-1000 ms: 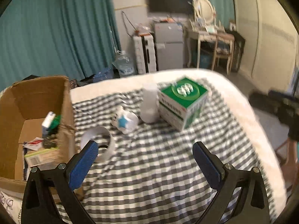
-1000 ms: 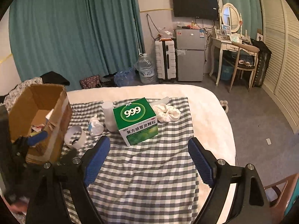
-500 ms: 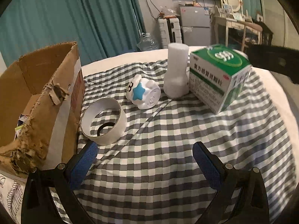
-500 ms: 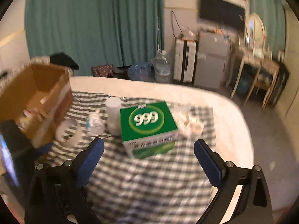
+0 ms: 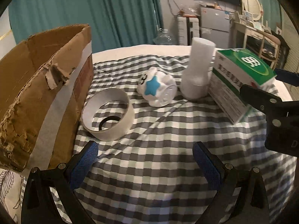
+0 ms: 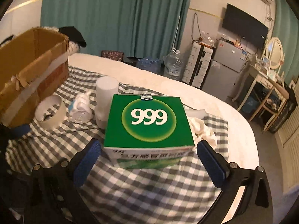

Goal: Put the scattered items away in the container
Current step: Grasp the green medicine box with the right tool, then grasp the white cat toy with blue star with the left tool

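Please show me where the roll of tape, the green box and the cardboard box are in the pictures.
roll of tape [image 5: 119,125]: left wrist view, on its outer side wall.
green box [image 6: 148,120]: right wrist view, on its top face, at the "999".
cardboard box [image 5: 61,100]: left wrist view, on its outer side wall.

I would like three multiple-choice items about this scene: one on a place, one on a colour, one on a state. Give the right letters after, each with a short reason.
1. Where does the tape roll lie?
A. beside the cardboard box
B. inside that box
C. on top of the green 999 box

2. What colour is the star on the white toy?
A. red
B. blue
C. yellow

3. How is the right tool?
A. shut on the white bottle
B. open, one finger at each side of the green 999 box
C. open, inside the cardboard box

Key: 1 A, the roll sits on the checked cloth next to the box wall. 2 B, the star shows blue. 3 B, its fingers flank the box's near corners.
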Motion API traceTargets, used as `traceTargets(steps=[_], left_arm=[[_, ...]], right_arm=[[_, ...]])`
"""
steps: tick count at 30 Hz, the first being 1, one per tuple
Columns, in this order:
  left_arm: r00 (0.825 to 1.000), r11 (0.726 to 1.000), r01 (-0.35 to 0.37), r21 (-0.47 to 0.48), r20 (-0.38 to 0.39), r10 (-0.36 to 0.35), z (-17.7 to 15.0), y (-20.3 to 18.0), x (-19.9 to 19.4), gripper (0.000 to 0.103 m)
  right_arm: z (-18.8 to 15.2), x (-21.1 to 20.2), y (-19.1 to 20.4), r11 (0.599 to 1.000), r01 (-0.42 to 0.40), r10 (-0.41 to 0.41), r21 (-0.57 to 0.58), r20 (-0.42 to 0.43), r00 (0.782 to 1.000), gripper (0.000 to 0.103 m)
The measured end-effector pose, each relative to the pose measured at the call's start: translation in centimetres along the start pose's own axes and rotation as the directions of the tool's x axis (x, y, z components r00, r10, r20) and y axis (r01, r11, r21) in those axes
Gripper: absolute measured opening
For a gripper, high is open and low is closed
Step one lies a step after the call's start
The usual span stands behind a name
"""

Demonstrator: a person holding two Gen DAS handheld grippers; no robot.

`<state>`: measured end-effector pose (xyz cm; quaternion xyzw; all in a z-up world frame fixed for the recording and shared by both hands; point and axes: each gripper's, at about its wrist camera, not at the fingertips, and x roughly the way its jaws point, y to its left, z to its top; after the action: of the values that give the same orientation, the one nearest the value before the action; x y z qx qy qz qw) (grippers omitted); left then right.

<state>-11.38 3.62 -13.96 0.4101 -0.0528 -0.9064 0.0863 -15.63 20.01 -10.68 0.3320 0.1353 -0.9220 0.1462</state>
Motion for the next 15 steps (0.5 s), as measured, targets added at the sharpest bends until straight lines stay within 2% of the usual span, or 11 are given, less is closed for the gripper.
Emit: traceTargets(steps=[7, 8, 11, 15], left_arm=[[1.000, 1.000, 0.007, -0.009, 0.004, -0.007, -0.3, 0.1, 0.1, 0.103], [1.000, 1.000, 0.018, -0.012, 0.007, -0.018, -0.2, 0.2, 0.1, 0.103], [0.999, 0.999, 0.046, -0.017, 0.023, -0.046, 0.2, 0.2, 0.0, 0.103], [0.995, 0.997, 0.075, 0.019, 0.065, -0.076, 1.1, -0.3, -0.2, 0.103]], right_arm=[[0.8, 2.5, -0.2, 1.000, -0.010, 0.010, 0.022, -0.022, 1.000, 0.102], [0.8, 2.5, 0.0, 1.000, -0.006, 0.007, 0.015, -0.017, 1.000, 0.094], [0.5, 0.7, 0.2, 1.000, 0.028, -0.028, 0.000, 0.015, 0.999, 0.094], [0.0, -2.4, -0.8, 0.999, 0.034, -0.035, 0.029, 0.033, 0.999, 0.094]])
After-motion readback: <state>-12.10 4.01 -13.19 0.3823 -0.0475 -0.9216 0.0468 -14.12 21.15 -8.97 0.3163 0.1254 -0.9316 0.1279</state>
